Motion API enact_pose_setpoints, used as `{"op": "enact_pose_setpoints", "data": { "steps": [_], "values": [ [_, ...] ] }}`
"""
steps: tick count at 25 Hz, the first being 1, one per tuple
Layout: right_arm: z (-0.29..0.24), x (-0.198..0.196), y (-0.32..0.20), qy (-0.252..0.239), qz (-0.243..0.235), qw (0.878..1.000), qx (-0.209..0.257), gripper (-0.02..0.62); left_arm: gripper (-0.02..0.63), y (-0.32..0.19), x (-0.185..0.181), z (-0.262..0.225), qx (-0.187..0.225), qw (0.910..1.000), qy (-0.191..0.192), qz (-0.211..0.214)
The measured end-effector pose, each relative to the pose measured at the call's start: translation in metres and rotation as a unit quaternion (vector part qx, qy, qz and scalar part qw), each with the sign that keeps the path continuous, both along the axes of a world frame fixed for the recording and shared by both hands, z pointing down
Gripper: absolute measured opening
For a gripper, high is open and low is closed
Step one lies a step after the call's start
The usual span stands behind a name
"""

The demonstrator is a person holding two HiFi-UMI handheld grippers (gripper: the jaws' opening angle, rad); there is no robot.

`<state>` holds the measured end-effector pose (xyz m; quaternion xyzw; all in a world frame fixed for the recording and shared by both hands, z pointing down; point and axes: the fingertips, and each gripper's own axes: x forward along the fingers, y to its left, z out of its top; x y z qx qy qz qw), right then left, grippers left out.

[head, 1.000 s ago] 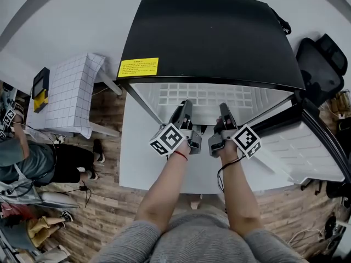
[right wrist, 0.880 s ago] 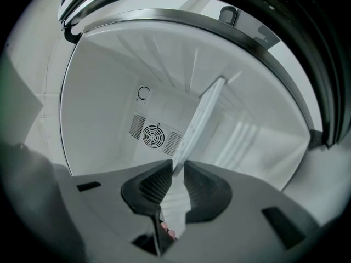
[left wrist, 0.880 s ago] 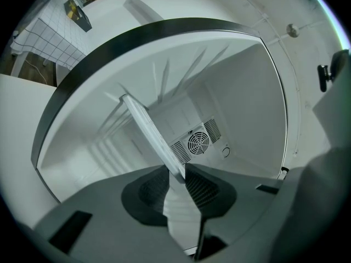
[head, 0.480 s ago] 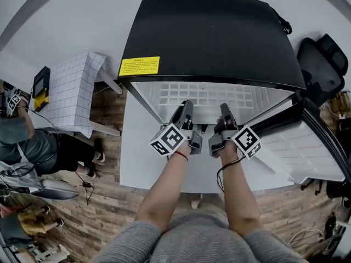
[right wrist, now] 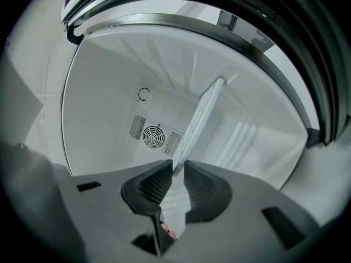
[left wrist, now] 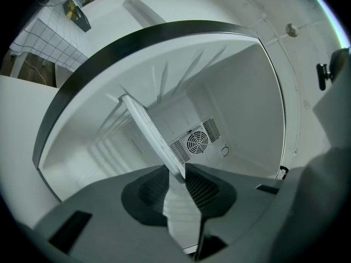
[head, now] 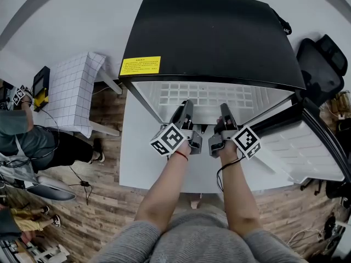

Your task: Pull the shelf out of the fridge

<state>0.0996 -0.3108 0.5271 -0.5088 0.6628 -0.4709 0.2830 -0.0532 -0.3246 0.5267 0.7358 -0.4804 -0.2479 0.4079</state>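
Note:
A black-topped fridge [head: 211, 37] stands open below me, and its white grid shelf [head: 203, 95] shows in the opening. My left gripper [head: 185, 107] and right gripper [head: 225, 109] reach in side by side at the shelf's front edge. In the left gripper view the shelf [left wrist: 145, 127] runs edge-on as a white bar into the left gripper [left wrist: 176, 177], whose pads close on it. The right gripper view shows the same shelf [right wrist: 200, 119] pinched in the right gripper [right wrist: 178, 174]. Both forearms are held close together.
The fridge door [head: 307, 147] hangs open to the right. A fan vent [left wrist: 196, 142] sits on the fridge's back wall. A small table with a checked cloth [head: 68, 92] stands to the left, a black chair [head: 323, 64] to the right. A person [head: 22, 141] stands at far left.
Both grippers and the shelf stay where they were. Only the person at far left has shifted about.

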Motion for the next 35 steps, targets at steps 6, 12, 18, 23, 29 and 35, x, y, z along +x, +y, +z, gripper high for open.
{"op": "enact_pose_setpoints", "data": {
  "steps": [6, 12, 18, 23, 29, 35],
  "values": [
    [0.0, 0.0, 0.003, -0.005, 0.0, 1.0, 0.001, 0.072, 0.1, 0.003, 0.001, -0.001, 0.002, 1.0, 0.003, 0.002],
    [0.0, 0.0, 0.007, -0.005, 0.0, 1.0, -0.001, 0.072, 0.1, 0.007, 0.0, -0.001, 0.001, 1.0, 0.003, 0.001],
    [0.0, -0.001, 0.01, -0.006, 0.0, 1.0, -0.001, 0.072, 0.1, 0.01, 0.001, -0.001, 0.002, 1.0, 0.004, 0.003],
    [0.001, 0.0, 0.012, -0.009, 0.0, 1.0, -0.001, 0.072, 0.1, 0.012, 0.001, -0.001, 0.001, 1.0, 0.004, 0.003],
    [0.0, -0.001, 0.014, -0.011, 0.0, 1.0, 0.0, 0.071, 0.1, 0.014, 0.0, -0.001, 0.001, 1.0, 0.003, 0.003],
    [0.0, -0.001, 0.016, -0.01, 0.001, 1.0, -0.001, 0.071, 0.1, 0.015, 0.0, -0.001, 0.0, 1.0, 0.004, 0.003]
  ]
}}
